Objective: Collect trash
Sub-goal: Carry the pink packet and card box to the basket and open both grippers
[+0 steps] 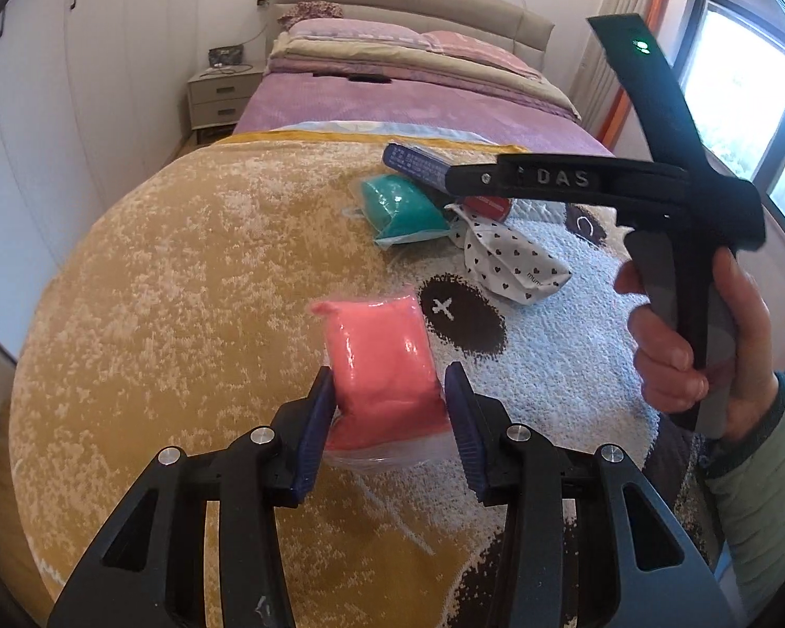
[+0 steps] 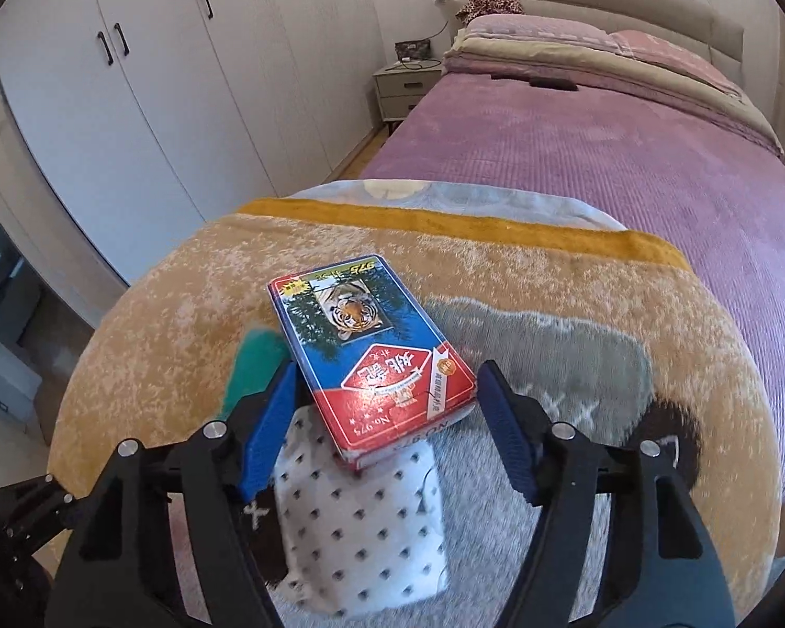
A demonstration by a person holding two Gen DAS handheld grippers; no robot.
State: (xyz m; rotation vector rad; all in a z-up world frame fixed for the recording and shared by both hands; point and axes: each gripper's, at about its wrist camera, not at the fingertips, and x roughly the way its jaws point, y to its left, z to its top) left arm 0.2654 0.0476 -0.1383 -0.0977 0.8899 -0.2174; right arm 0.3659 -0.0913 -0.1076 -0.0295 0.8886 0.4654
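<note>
pink packet [image 1: 379,361], teal one [image 1: 400,206] further back, white pouch [image 1: 507,256] with tiny black hearts. card box [image 2: 371,350] is red and blue with a tiger on it. blanket [image 1: 183,288] mustard yellow with white speckles, bedspread [image 2: 575,157] purple. blue gripper pads [image 1: 314,418].

Bright window [image 1: 748,83] daylight, fisheye edges, perhaps slight blur

Items on the blanket [image 1: 193,272], by count: one pink packet [image 1: 379,361], one teal packet [image 1: 403,209], one card box [image 2: 371,350], and one heart-print pouch [image 1: 507,261]. Furniture: one bed [image 2: 575,157] and one nightstand [image 1: 220,97] with two drawers. Pillows [image 1: 361,34] at the headboard: two.
</note>
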